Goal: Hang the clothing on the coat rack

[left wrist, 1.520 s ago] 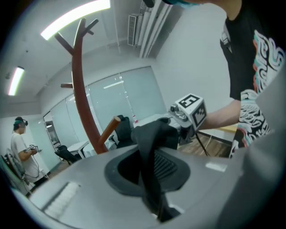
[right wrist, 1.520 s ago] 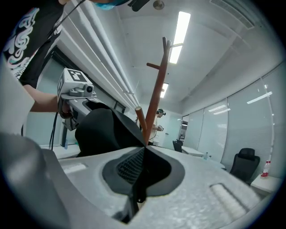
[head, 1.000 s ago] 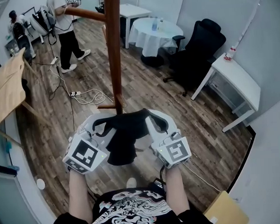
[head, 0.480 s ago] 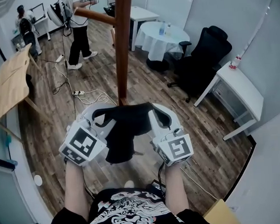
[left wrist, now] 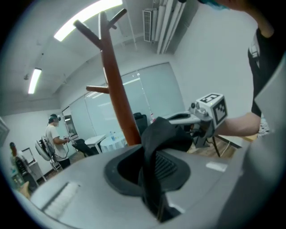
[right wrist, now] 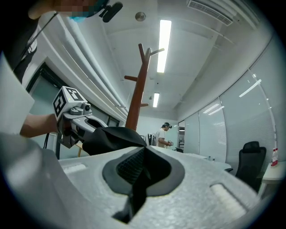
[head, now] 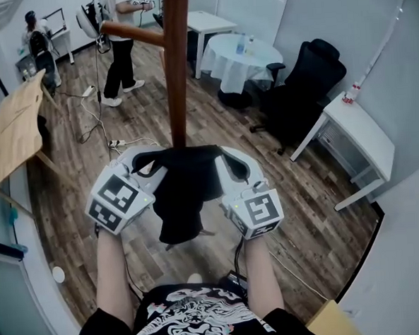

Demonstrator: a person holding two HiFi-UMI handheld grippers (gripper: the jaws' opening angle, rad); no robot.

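A black garment (head: 186, 189) hangs between my two grippers in the head view, just in front of the foot of the brown wooden coat rack (head: 177, 66). A peg (head: 130, 32) of the rack sticks out to the left, high up. My left gripper (head: 147, 163) is shut on the garment's left end; the left gripper view shows the cloth (left wrist: 154, 179) pinched between its pads. My right gripper (head: 225, 161) is shut on the right end, with the cloth (right wrist: 136, 179) caught in its jaws. The rack's pole (right wrist: 136, 100) rises beyond both grippers.
A person (head: 120, 45) stands on the wood floor at the far left, another (head: 35, 39) further back. Cables (head: 134, 143) lie near the rack's foot. A tilted wooden board (head: 13, 133) is at the left. A round clothed table (head: 241, 55), black office chair (head: 300, 87) and white desk (head: 359, 129) stand at the right.
Both grippers have carried the garment forward toward the pole, and its top edge now covers the pole's foot. The grip on the cloth is unchanged.
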